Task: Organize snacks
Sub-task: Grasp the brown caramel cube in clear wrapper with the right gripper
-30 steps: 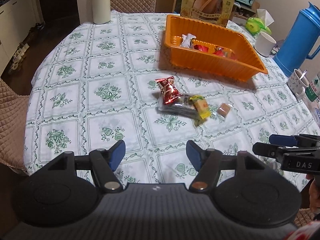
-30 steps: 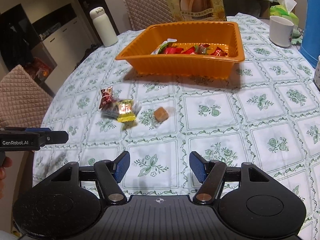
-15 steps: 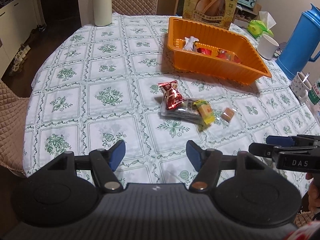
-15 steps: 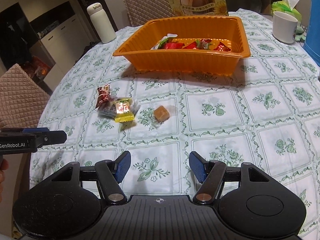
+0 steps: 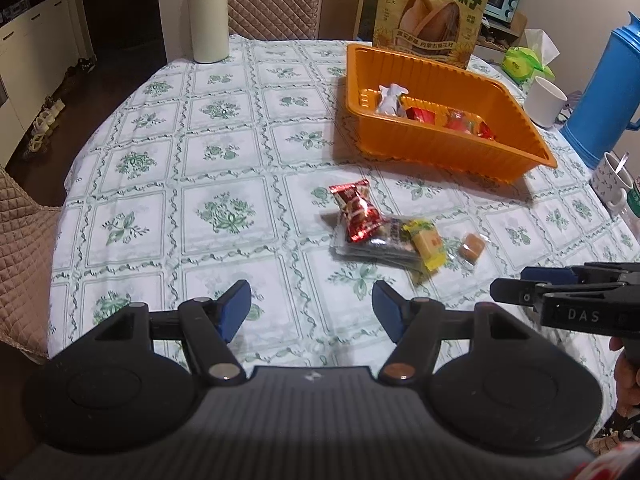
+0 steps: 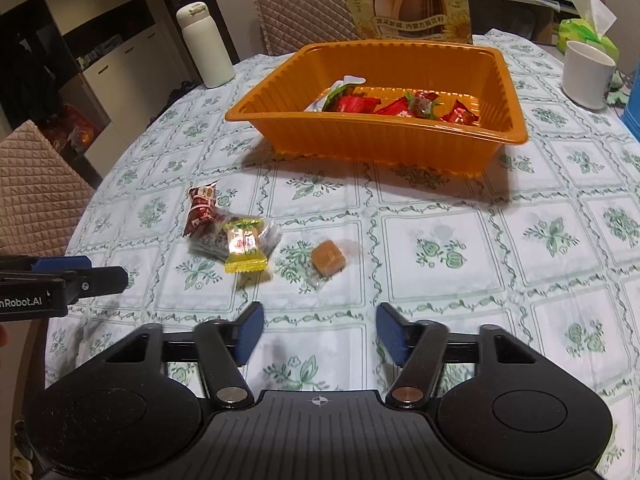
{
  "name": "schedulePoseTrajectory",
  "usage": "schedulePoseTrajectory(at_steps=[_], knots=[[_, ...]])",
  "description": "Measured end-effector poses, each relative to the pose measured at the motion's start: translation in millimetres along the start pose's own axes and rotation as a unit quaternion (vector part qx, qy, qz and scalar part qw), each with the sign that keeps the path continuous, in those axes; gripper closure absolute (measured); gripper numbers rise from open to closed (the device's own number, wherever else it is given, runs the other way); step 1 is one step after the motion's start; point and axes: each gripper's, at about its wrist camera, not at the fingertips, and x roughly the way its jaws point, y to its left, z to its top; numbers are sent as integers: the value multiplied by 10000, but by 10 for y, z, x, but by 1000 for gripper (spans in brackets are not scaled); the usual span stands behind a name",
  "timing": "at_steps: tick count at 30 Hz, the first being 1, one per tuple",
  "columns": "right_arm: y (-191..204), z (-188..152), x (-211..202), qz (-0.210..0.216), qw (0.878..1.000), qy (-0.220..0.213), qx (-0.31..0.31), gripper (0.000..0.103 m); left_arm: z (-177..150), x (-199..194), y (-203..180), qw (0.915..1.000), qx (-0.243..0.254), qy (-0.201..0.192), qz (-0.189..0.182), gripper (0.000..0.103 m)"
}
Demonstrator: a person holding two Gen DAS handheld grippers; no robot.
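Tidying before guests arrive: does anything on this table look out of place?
Yes. Four wrapped snacks lie loose on the tablecloth outside the orange tray: a red packet, a yellow candy on a dark packet, and a brown candy apart.

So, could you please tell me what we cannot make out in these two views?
- Left wrist view: snacks in the orange tray are partly hidden by its near wall.
- Both views: the grey packet lies under the red snack and yellow snack, its print unreadable.
- Right wrist view: the seed bag is cut off by the top edge.
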Motion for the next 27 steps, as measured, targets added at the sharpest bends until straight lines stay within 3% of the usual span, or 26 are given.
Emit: schedulePoseTrajectory(at_steps=[7, 27], knots=[[-47, 83, 156, -7, 9999, 38, 166, 61, 72, 74, 61, 10000, -56, -27, 43, 39], [62, 319, 499, -255, 9996, -63, 58, 68, 117, 163, 138, 9999, -111, -7, 54, 39]])
